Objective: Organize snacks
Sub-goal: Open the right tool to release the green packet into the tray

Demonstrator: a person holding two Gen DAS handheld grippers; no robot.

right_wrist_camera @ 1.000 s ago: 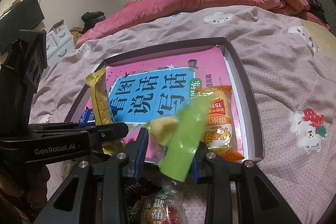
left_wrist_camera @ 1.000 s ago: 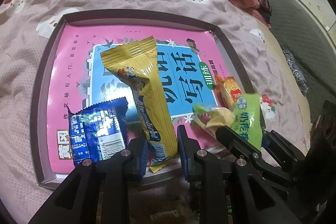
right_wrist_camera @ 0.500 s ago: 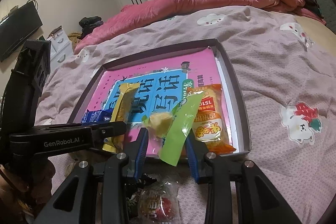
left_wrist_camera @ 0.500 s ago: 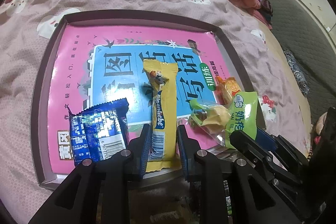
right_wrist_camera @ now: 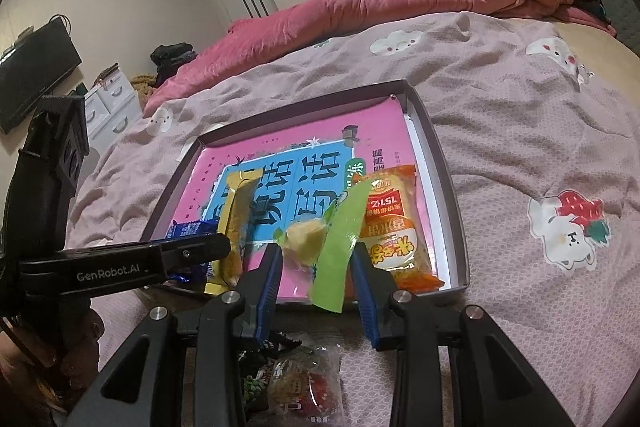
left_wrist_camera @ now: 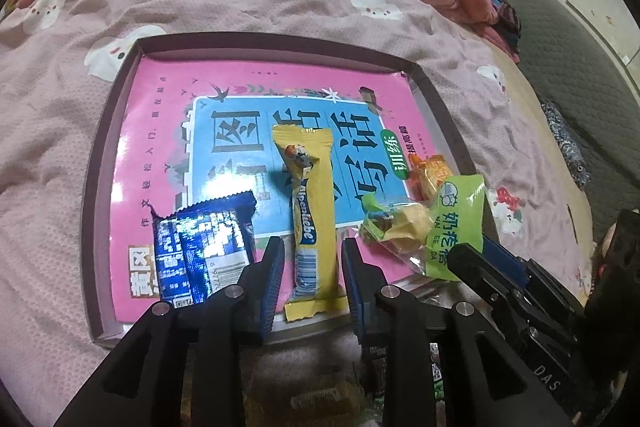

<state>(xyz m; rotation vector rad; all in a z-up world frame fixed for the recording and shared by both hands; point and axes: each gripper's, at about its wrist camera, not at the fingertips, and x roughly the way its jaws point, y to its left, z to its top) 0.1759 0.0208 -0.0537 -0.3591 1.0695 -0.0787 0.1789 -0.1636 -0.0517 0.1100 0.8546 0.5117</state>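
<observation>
The left gripper [left_wrist_camera: 312, 267] has just been opening; one yellow bar [left_wrist_camera: 310, 215] marked "Alpenliebe" lies between its parted jaws, clear of the pads, on the pink book [left_wrist_camera: 160, 131] in the tray [left_wrist_camera: 100, 163]. The right gripper [right_wrist_camera: 316, 267] pinches one green pack [right_wrist_camera: 340, 239] upright over the tray's near edge. Also in the tray: one blue packet [left_wrist_camera: 204, 251] and one orange bag [right_wrist_camera: 394, 227]. The left gripper's arm reads "GenRobot.AI". More snacks [right_wrist_camera: 304, 387] lie on the bed [right_wrist_camera: 520, 131] below the grippers.
</observation>
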